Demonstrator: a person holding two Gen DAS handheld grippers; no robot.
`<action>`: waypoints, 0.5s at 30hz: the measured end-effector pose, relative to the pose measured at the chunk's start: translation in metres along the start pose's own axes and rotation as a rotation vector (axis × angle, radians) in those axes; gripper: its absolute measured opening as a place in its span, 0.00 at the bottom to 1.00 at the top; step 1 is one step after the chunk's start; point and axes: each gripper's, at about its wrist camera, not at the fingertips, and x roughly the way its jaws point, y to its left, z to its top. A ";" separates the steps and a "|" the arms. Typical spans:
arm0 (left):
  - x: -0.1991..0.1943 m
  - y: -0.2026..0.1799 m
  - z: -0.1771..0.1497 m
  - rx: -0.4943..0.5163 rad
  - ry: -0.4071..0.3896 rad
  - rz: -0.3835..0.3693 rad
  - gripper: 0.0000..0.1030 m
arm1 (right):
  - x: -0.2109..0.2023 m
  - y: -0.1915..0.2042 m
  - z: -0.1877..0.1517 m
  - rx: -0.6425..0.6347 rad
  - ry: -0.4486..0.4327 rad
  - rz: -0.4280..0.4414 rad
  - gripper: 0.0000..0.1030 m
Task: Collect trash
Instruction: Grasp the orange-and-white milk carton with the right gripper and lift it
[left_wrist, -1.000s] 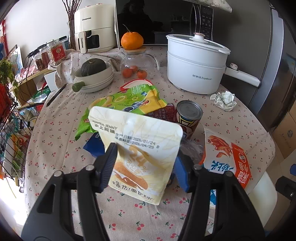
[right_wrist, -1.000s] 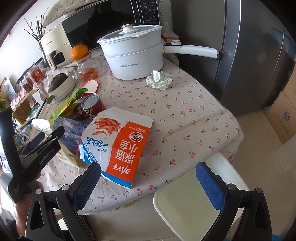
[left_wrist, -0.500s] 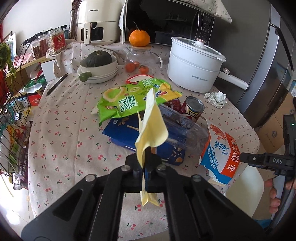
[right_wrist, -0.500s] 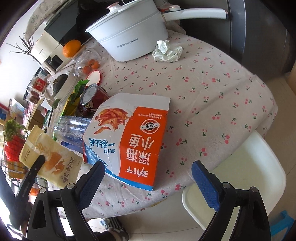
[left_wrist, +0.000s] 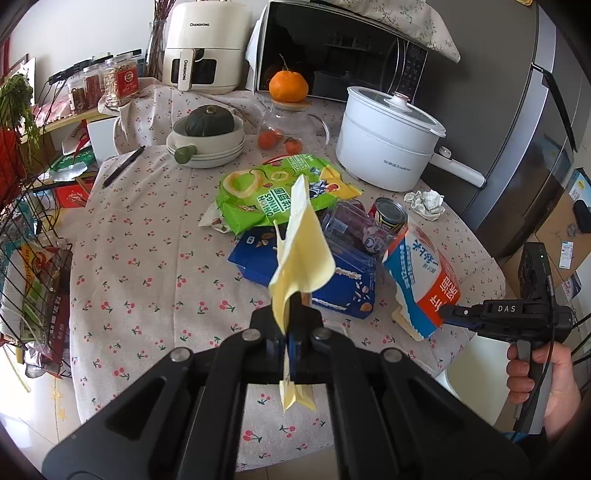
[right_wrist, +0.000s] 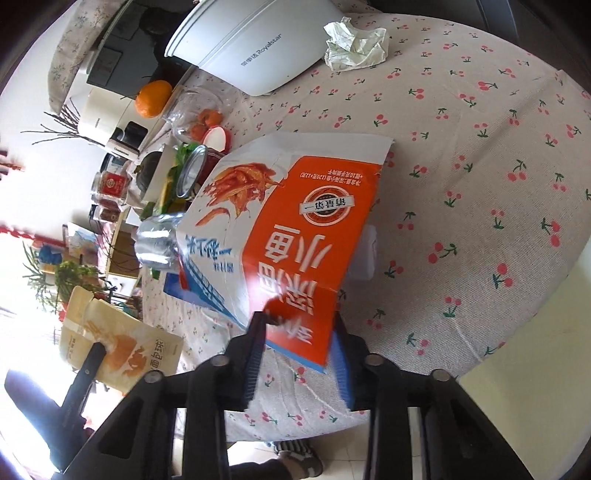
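My left gripper (left_wrist: 291, 332) is shut on a yellow snack pouch (left_wrist: 301, 254) and holds it edge-on above the table's near side; the pouch also shows in the right wrist view (right_wrist: 122, 343). My right gripper (right_wrist: 299, 354) has its jaws closed on the near end of an orange and white snack bag (right_wrist: 291, 229), which lifts off the cloth (left_wrist: 424, 269). On the table lie a green chip bag (left_wrist: 273, 192), a blue box (left_wrist: 325, 277), a crushed clear bottle (left_wrist: 354, 229), a tin can (left_wrist: 391, 214) and a crumpled tissue (left_wrist: 424, 199).
A white pot (left_wrist: 388, 144), stacked bowls with a squash (left_wrist: 207, 136), a glass jar with an orange on top (left_wrist: 288, 110), an air fryer (left_wrist: 203, 48) and a microwave (left_wrist: 340, 55) stand at the back. A wire rack (left_wrist: 33, 258) is left, a white stool (right_wrist: 535, 406) right.
My left gripper closed on the yellow pouch and lifted it back from the table. My right gripper moved in to the orange bag and closed on its near end, raising it.
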 end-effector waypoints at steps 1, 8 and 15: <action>-0.001 0.001 0.000 -0.001 -0.003 -0.001 0.02 | -0.001 0.003 -0.001 -0.010 0.000 0.007 0.08; -0.006 0.008 0.002 -0.021 -0.013 -0.014 0.02 | -0.017 0.028 -0.006 -0.087 -0.054 0.039 0.02; -0.004 0.007 0.001 -0.014 0.000 -0.019 0.02 | -0.027 0.028 -0.008 -0.068 -0.138 -0.154 0.83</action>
